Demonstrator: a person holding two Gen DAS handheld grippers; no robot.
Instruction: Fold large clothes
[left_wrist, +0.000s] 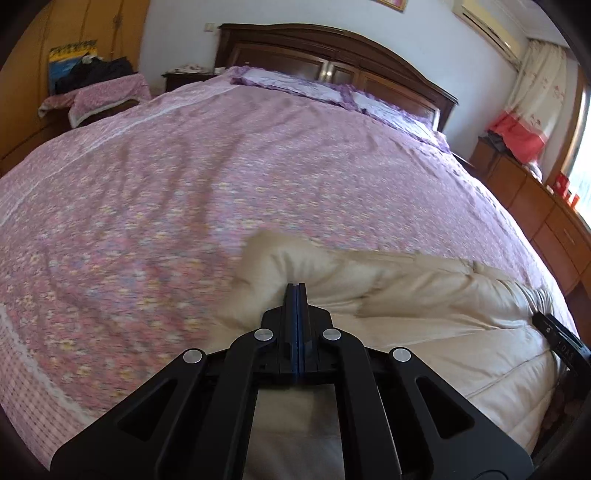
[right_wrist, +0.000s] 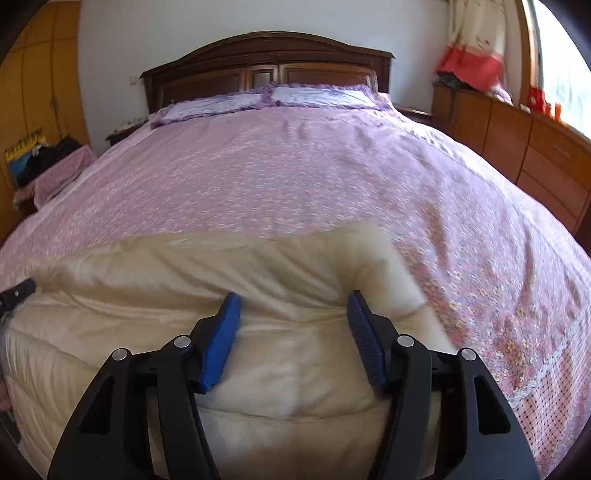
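While the left tongs (left_wrist: 296, 285) sit pressed together at the coat (right_wrist: 258, 280), the right tongs (right_wrist: 291, 306) stand spread over it; judging by this, a fold is starting, needing a firm pinch next.

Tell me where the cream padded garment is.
The cream padded garment lies at the foot of the bed, on the pink floral bedspread, nearest both cameras, under both sets of jaws.
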